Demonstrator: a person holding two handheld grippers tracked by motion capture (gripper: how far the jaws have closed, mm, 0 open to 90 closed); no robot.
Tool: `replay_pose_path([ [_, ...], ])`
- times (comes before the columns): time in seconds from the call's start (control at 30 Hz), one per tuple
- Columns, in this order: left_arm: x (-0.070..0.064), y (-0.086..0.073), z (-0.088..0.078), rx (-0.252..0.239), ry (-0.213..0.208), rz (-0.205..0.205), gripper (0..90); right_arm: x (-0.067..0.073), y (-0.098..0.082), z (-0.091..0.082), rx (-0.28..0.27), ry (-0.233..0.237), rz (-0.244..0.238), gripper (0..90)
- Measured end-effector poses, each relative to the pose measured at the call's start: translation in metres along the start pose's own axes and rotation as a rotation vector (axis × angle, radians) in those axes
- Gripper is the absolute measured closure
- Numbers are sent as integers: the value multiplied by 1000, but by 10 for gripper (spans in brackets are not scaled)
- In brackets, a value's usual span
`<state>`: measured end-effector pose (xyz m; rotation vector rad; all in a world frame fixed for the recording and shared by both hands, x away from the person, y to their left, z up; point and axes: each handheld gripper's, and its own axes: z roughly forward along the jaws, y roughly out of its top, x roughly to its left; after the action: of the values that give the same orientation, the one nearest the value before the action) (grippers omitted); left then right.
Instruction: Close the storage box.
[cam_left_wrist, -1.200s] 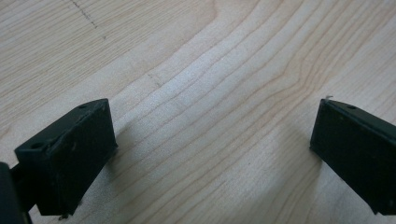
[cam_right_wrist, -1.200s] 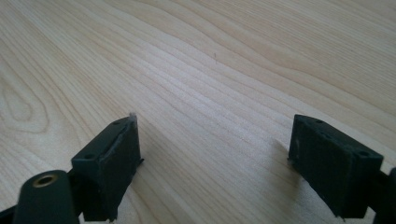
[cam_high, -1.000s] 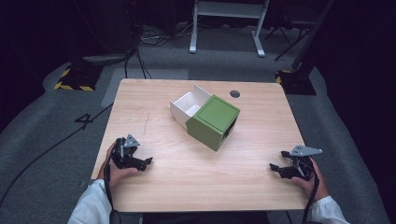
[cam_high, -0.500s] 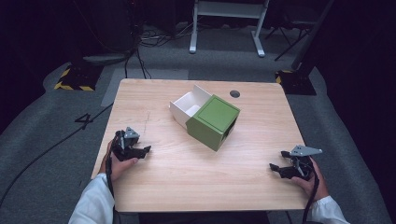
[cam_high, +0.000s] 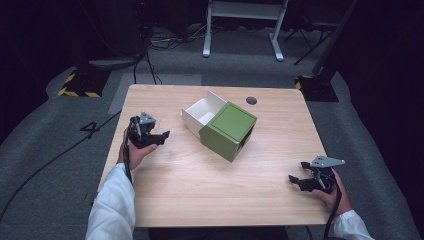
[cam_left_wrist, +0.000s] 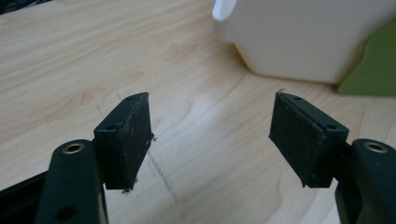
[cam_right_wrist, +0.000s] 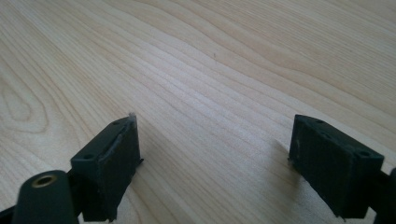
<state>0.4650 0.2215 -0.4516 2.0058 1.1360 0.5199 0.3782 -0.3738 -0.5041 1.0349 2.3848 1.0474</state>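
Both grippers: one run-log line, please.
left gripper: open, near white drawer | right gripper: open, over table | green box: untouched

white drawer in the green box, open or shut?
Open: the white drawer sticks out of the green box toward the far left, its inside exposed and seemingly empty.

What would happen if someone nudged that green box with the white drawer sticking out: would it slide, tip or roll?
The green box sits on a flat face, so it would probably slide across the smooth table, not roll. The white drawer is partly pulled out, so a push there might just shift it inward. Both look thin-walled, likely light.
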Motion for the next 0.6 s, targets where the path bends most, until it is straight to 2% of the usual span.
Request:
replay_pose_path([
  [0.07,0,4,2,-8,3,-4,298,0,0,0,0,-3,-2,162],
  [0.13,0,15,8,-12,6,7,298,1,0,0,-1,-5,-3,163],
  [0.27,1,24,12,-3,13,18,298,1,0,0,-2,-7,-7,162],
  [0.3,1,29,13,-4,29,25,301,1,0,0,-3,-10,-9,162],
  [0.6,7,48,26,5,55,12,298,2,0,-1,-4,-12,-10,162],
])
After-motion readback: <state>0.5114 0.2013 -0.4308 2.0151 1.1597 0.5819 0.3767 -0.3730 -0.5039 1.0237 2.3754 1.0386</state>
